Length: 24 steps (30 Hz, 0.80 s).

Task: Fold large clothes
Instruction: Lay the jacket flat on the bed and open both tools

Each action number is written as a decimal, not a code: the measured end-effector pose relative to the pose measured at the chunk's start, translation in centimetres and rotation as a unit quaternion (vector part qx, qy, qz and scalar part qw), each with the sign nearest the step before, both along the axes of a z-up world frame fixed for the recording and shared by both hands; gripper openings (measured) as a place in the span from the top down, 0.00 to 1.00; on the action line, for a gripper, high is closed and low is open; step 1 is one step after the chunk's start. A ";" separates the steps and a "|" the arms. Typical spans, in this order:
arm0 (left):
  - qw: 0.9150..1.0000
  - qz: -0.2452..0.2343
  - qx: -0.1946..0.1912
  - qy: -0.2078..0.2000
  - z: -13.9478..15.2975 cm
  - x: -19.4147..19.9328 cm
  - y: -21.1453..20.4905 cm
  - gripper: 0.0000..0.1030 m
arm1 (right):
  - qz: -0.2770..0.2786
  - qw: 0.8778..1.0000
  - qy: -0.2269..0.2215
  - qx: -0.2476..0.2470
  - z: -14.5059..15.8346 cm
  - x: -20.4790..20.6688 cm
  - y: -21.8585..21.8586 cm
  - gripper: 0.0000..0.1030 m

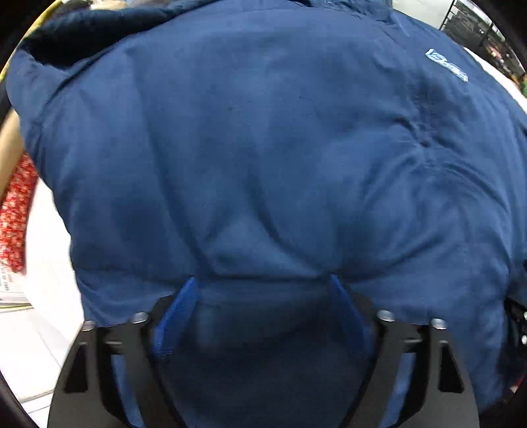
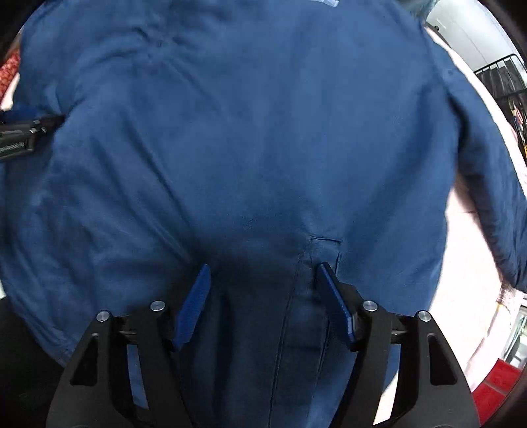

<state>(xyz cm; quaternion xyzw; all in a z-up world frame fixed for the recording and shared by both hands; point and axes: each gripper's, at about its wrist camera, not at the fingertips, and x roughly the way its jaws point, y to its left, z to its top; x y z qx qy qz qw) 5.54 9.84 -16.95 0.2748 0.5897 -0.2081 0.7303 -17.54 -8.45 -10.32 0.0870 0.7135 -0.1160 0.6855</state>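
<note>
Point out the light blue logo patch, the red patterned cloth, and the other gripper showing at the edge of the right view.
logo patch (image 1: 446, 69), left wrist view, its middle.
red patterned cloth (image 1: 14, 214), left wrist view, left edge.
left gripper (image 2: 23, 136), right wrist view, its black body.

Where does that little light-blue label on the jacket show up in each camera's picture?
Left wrist view: label at upper right, on the jacket.
Right wrist view: only a pale strip at the top edge; I cannot tell if it is the label.
Shared landmark: the jacket, filling both views.

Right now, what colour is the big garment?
Navy blue garment, clearest in the left wrist view.
</note>
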 end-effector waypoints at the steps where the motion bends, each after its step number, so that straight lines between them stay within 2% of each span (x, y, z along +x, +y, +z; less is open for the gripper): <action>1: 1.000 0.016 0.004 0.002 -0.4 0.4 0.2 0.05 | -0.007 1.000 0.001 -0.004 -0.2 -0.1 -0.1 0.24; 4: 0.998 0.042 -0.022 0.041 -0.9 1.6 0.8 0.05 | -0.035 0.999 0.010 -0.002 -0.8 -0.2 -0.8 0.23; 8: 0.999 0.023 -0.013 0.044 -0.9 1.7 0.1 0.04 | -0.053 0.998 0.015 0.015 -1.2 -0.3 -2.0 0.19; 9: 0.999 0.025 -0.013 0.044 -0.9 1.9 -0.2 0.04 | -0.057 0.998 0.028 -0.007 -1.4 -0.3 -2.3 0.04; 13: 0.999 0.025 -0.014 0.032 -0.7 1.4 -0.6 0.05 | -0.096 0.994 0.032 0.033 -2.0 -1.2 -3.7 0.04; 16: 0.999 0.009 -0.015 0.031 -0.2 1.1 -0.8 0.05 | -0.094 0.994 0.045 0.036 -1.5 -2.1 -4.0 0.04; 18: 0.999 -0.008 -0.013 0.032 0.5 0.6 -0.9 0.05 | -0.099 0.993 0.053 0.032 -1.8 -0.7 -3.5 0.04; 21: 0.999 -0.036 -0.018 0.000 3.1 1.3 -1.4 0.06 | -0.108 0.992 0.056 0.027 -2.1 -0.3 -3.2 0.04; 24: 0.993 -0.079 -0.052 -0.067 7.6 3.2 -2.5 0.06 | -0.112 0.992 0.049 0.024 -2.5 0.8 -2.2 0.04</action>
